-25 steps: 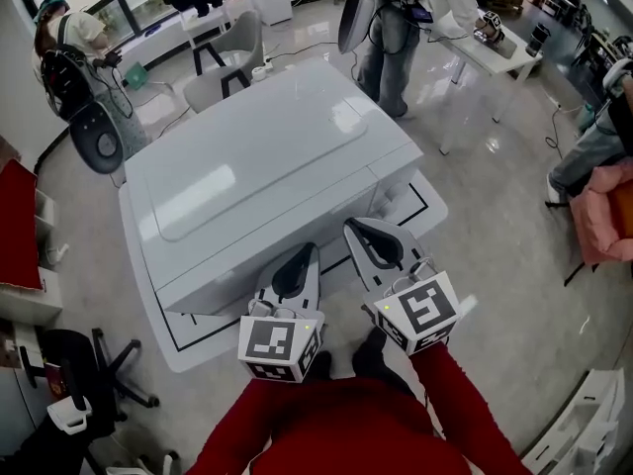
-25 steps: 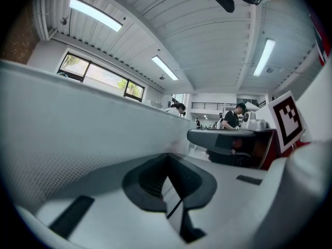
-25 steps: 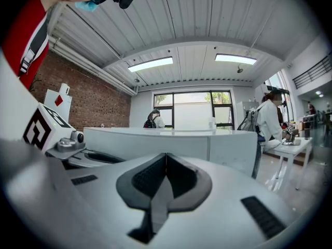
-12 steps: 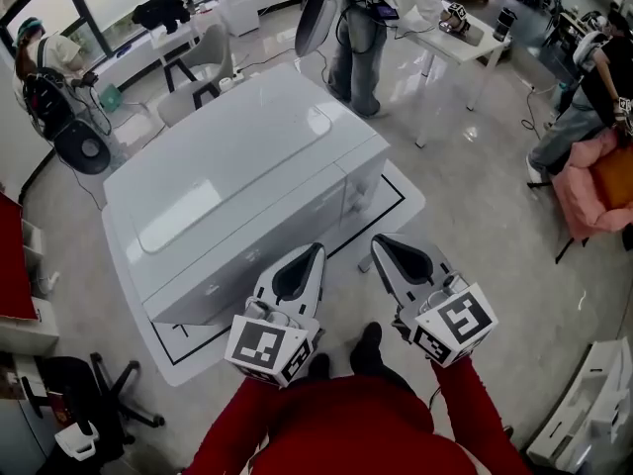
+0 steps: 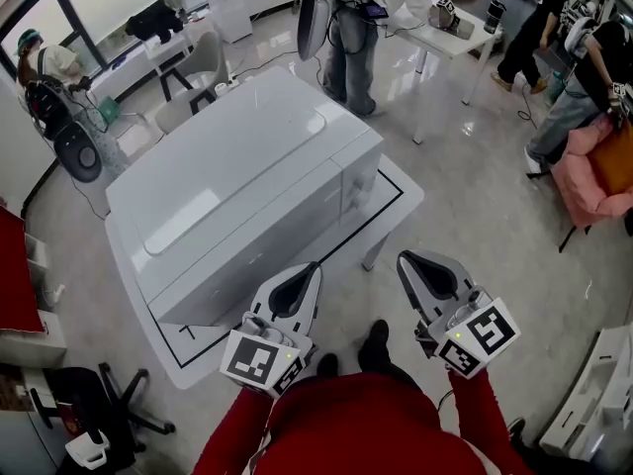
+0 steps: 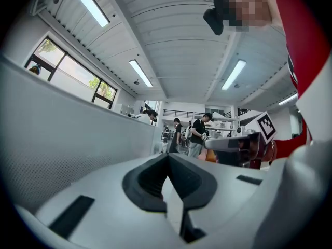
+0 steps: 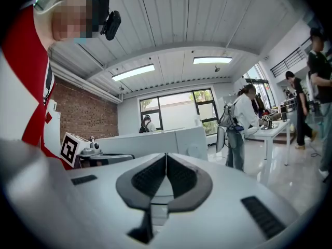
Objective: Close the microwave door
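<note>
The white microwave (image 5: 237, 186) stands on a low white table (image 5: 396, 201), and its front door lies flush with the body. My left gripper (image 5: 313, 265) is shut and empty; its tip hovers just short of the microwave's front lower edge. The right gripper (image 5: 403, 257) is shut too, holds nothing, and hangs over the floor beside the table's near corner. In the left gripper view, the shut left gripper (image 6: 167, 155) has the microwave's grey front wall (image 6: 62, 134) close on its left. The right gripper view shows the right gripper (image 7: 166, 154) shut and the microwave (image 7: 155, 141) farther off.
A person (image 5: 351, 28) stands behind the microwave next to a white desk (image 5: 445, 28). Another person (image 5: 49, 77) is at the far left. A pink seat (image 5: 593, 166) is at the right, an office chair (image 5: 89, 404) at the lower left.
Both grippers have drawn back from the microwave's front. The right one has swung out to the right, off the table's corner. The microwave's door stays flush throughout.
</note>
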`<state>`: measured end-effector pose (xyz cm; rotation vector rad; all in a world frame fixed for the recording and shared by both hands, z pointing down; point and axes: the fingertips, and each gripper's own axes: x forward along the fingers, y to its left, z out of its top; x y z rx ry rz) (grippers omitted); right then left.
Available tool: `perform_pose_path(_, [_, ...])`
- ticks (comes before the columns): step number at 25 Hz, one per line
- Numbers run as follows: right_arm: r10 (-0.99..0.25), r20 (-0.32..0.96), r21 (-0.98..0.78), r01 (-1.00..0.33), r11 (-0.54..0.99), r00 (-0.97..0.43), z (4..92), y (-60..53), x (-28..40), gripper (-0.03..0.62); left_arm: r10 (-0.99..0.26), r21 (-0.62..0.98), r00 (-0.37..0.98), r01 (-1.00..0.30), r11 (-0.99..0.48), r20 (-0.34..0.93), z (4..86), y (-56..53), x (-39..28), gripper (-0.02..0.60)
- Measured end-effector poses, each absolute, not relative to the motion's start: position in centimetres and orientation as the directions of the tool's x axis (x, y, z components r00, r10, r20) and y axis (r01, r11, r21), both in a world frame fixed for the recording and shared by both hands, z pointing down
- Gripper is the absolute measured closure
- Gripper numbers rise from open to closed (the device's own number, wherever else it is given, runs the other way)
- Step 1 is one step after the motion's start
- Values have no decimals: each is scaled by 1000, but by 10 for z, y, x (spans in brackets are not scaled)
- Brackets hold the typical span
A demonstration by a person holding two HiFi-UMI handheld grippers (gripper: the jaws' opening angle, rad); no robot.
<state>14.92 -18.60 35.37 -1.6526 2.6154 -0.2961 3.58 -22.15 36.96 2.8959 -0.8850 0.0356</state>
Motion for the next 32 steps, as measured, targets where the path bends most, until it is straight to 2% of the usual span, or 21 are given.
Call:
perform_pose_path(9, [-899,71,-221,-886,408,-432,363,-162,139,579,-544,94,838,-545,-833,42,370,-205,18,574])
perform_pose_path(15, [-924,46,-255,-898,357,-381,361,-148,141,580,-557,115,829,-558,-822,40,370,-201,3,574])
perform_pose_path(32, [-938,97,-269,-916,296,-332,375,-129,134,580,-547,122,837,-546,-829,33,370,-192,-11,574])
